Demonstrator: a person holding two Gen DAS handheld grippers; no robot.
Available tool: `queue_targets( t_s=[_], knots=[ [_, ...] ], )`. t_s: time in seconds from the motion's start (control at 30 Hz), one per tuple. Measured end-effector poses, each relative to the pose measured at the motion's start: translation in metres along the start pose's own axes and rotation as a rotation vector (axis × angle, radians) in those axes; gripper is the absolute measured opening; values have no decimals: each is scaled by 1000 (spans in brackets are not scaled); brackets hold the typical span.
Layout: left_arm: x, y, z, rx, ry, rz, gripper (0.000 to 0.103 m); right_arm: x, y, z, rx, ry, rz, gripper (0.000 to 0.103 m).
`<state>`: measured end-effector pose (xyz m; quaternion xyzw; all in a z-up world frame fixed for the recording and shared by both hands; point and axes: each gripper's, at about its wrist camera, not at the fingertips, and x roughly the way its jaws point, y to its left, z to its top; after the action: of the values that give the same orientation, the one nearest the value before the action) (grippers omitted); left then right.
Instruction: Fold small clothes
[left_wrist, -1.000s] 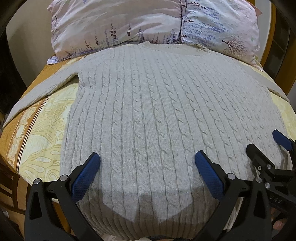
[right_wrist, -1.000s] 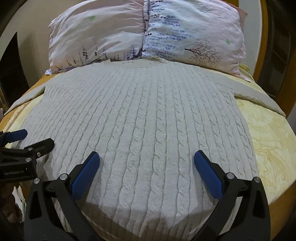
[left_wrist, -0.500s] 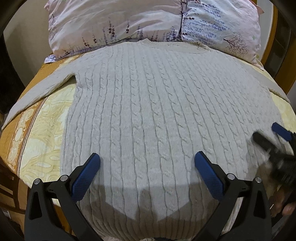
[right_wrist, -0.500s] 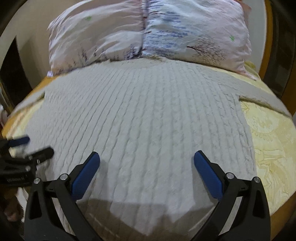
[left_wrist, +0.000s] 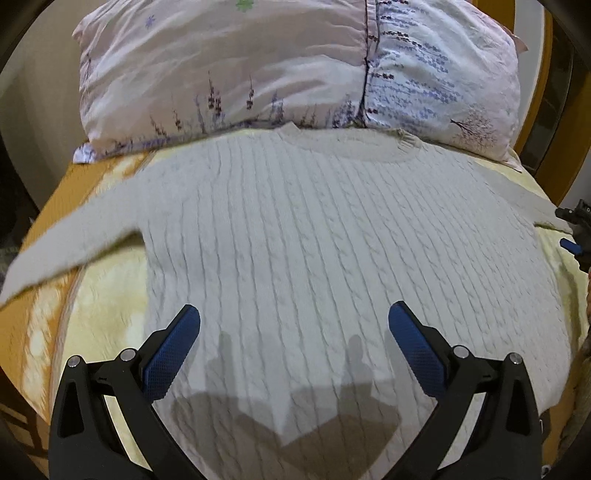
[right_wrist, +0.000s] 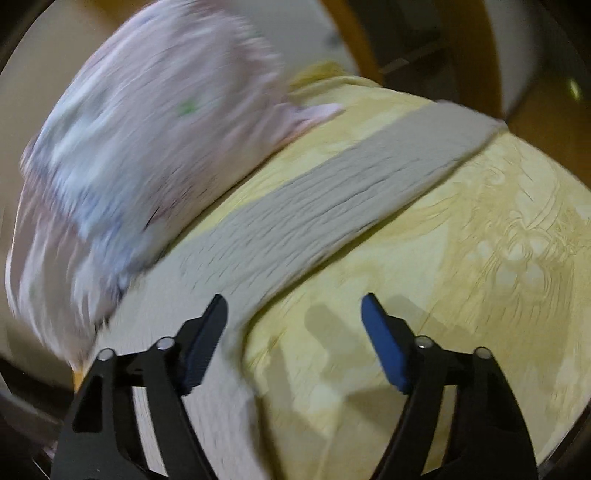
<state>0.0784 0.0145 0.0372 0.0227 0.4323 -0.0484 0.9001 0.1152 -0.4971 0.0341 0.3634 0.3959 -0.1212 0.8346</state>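
A light grey cable-knit sweater (left_wrist: 332, 251) lies flat on the bed, neck toward the pillows, sleeves spread to both sides. My left gripper (left_wrist: 293, 339) is open and empty above the sweater's lower body. My right gripper (right_wrist: 293, 328) is open and empty over the sweater's right armpit, with the right sleeve (right_wrist: 332, 199) stretching away up and to the right. The right gripper also shows at the right edge of the left wrist view (left_wrist: 574, 232). The right wrist view is blurred.
Two floral pillows (left_wrist: 295, 66) lie at the head of the bed, also in the right wrist view (right_wrist: 140, 147). A yellow patterned bedspread (right_wrist: 480, 258) covers the bed. A wooden bed frame (left_wrist: 539, 74) stands at the back right.
Both grippers have moved forward over the sweater. The right gripper has swung right, from the sweater's lower body to the right sleeve. Both stay open.
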Motion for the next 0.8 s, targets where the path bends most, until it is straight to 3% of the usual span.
queue_targets(
  t_s=[0.23,0.33,0.43,0.57,0.8],
  knots=[
    [12,6,33,17,0,-30,102,34,-10,33,88,30,-24,54],
    [24,4,45,17,28,-37,102,43,-8,41,94,39,-18,44],
    [37,4,53,2,54,-101,102,44,-20,49,140,26,-18,29],
    [48,8,59,-32,45,-223,102,34,-45,64,203,-54,-84,26],
    [62,12,70,-56,22,-265,102,33,-57,76,212,-105,-145,13]
  ],
)
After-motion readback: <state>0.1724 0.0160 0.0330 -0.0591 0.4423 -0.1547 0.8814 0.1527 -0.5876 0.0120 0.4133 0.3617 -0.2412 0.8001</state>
